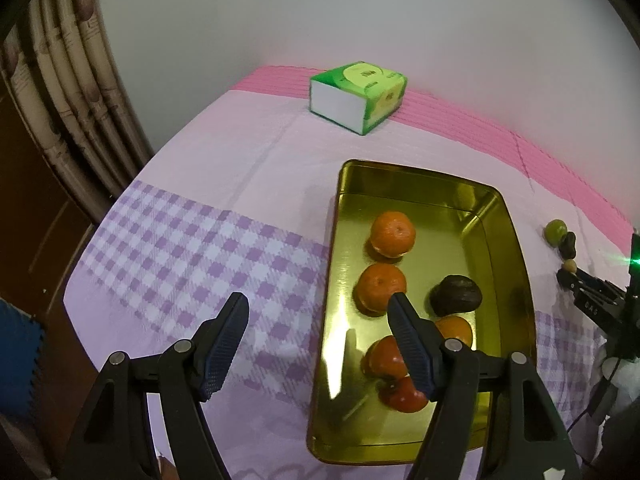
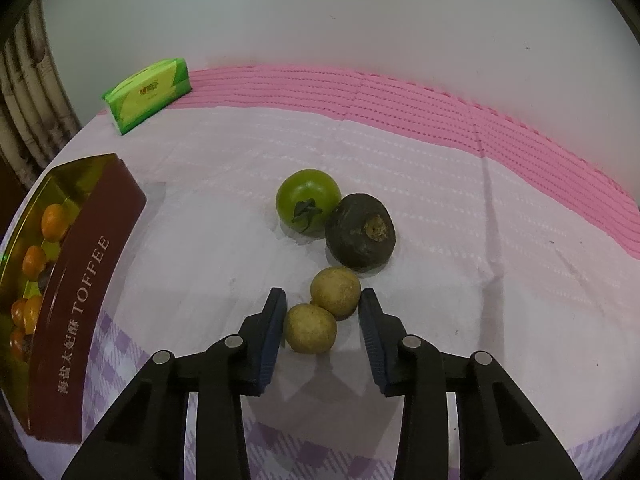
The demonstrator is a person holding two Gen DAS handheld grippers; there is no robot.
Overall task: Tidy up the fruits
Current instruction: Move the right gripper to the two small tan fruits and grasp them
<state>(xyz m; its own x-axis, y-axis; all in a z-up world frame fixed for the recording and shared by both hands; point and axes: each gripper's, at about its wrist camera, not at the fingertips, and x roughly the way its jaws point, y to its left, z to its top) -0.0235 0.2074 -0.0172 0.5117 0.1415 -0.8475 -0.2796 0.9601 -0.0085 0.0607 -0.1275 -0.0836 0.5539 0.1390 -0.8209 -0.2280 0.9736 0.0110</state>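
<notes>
A gold tin tray (image 1: 516,264) holds several oranges (image 1: 393,236), a dark brown fruit (image 1: 456,295) and a red fruit (image 1: 404,394). My left gripper (image 1: 318,306) is open and empty, over the tray's left rim. In the right wrist view my right gripper (image 2: 323,300) is open, its fingers on either side of two small tan fruits (image 2: 311,329) on the cloth, not closed on them. Beyond them lie a green tomato-like fruit (image 2: 308,200) and a dark round fruit (image 2: 360,231). The tray's red "TOFFEE" side (image 2: 84,300) shows at left.
A green tissue box (image 1: 358,96) stands at the back of the table near the wall. The cloth is pink at the back and purple-checked in front. A curtain (image 1: 68,92) hangs at the left. The right gripper (image 1: 592,300) shows at the left view's right edge.
</notes>
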